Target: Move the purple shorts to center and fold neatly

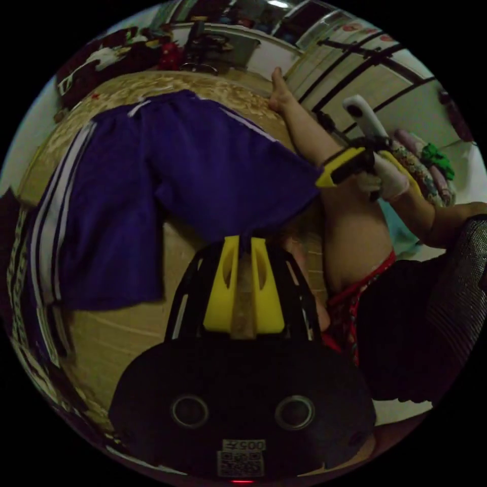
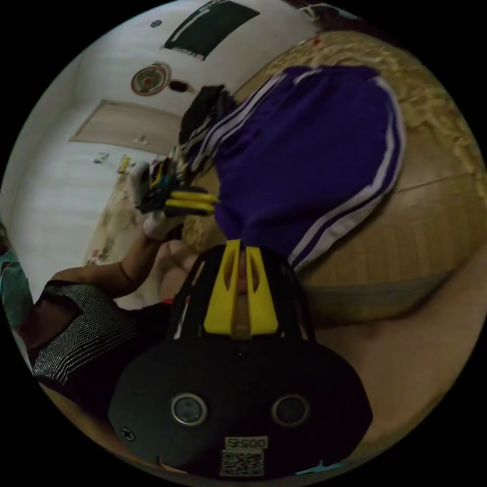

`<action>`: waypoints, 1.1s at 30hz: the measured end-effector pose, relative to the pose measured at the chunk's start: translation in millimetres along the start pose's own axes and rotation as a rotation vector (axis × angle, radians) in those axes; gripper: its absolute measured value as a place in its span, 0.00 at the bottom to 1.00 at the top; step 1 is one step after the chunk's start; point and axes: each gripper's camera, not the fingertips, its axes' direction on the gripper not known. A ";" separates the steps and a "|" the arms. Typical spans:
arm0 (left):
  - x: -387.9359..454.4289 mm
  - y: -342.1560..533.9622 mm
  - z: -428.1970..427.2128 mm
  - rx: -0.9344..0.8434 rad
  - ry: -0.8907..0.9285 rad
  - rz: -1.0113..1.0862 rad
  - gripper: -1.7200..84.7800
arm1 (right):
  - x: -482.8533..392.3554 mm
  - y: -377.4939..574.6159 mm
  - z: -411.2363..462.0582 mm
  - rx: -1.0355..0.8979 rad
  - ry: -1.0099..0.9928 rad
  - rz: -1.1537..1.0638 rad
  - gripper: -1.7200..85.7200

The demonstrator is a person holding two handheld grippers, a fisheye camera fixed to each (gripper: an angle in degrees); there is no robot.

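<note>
left gripper view: left claw (image 1: 244,243) pinches the shorts (image 1: 167,187) hem, jaws closed on cloth; right claw (image 1: 329,175) clamps the other corner. right gripper view: both claws grip the shorts (image 2: 304,152), spread over the mat (image 2: 406,223). no fold made yet, by my reckoning.
</note>
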 end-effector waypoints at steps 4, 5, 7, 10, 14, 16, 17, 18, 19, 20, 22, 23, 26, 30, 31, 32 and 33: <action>-25.5 18.6 12.6 -0.079 0.005 -0.097 0.10 | -0.6 -2.0 38.4 -0.157 -0.072 0.030 0.05; -31.2 24.2 14.5 -0.081 0.015 -0.132 0.10 | -1.4 -0.4 41.5 -0.190 -0.109 0.021 0.06; -35.3 33.5 13.5 -0.063 0.028 -0.170 0.10 | -3.0 2.7 36.7 -0.214 -0.137 -0.006 0.07; -36.8 52.6 6.4 0.028 -0.016 -0.252 0.09 | 5.4 5.1 5.2 -0.134 -0.117 -0.006 0.08; -15.7 65.3 -1.8 0.214 -0.129 -0.285 0.09 | 33.6 1.1 -53.3 0.072 -0.046 0.070 0.08; 0.7 54.6 4.5 0.261 -0.056 -0.202 0.10 | 43.7 -5.3 -71.8 0.127 0.051 0.101 0.10; 12.5 43.5 13.1 0.271 -0.002 -0.146 0.11 | 49.7 -12.1 -80.1 0.146 0.107 0.114 0.10; 25.7 30.1 25.2 0.257 0.045 -0.082 0.13 | 52.7 -16.3 -83.0 0.150 0.131 0.120 0.10; 32.4 23.2 31.9 0.239 0.057 -0.052 0.14 | 58.4 -25.1 -87.0 0.155 0.181 0.133 0.11; 45.0 9.8 45.8 0.185 0.057 -0.004 0.16 | 63.5 -34.4 -88.7 0.153 0.237 0.145 0.11; 61.3 -6.6 63.3 0.127 0.035 0.052 0.17 | 70.0 -47.9 -88.3 0.141 0.314 0.160 0.11; 69.8 -15.4 73.6 0.093 0.011 0.077 0.18 | 73.4 -55.8 -87.0 0.129 0.357 0.168 0.11; 85.3 -30.3 99.7 -0.038 -0.082 0.147 0.18 | 79.3 -71.0 -81.0 0.099 0.400 0.179 0.11; 91.5 -36.1 112.7 -0.122 -0.215 0.152 0.15 | 77.8 -80.4 -72.1 0.082 0.414 0.163 0.11; 91.3 -36.4 112.5 -0.130 -0.215 0.152 0.14 | 75.6 -82.3 -68.5 0.075 0.422 0.154 0.10; 90.6 -36.1 111.7 -0.145 -0.202 0.161 0.12 | 72.3 -83.4 -65.9 0.076 0.437 0.139 0.10; 88.5 -34.6 110.0 -0.156 -0.178 0.155 0.10 | 70.9 -83.7 -64.7 0.075 0.451 0.137 0.09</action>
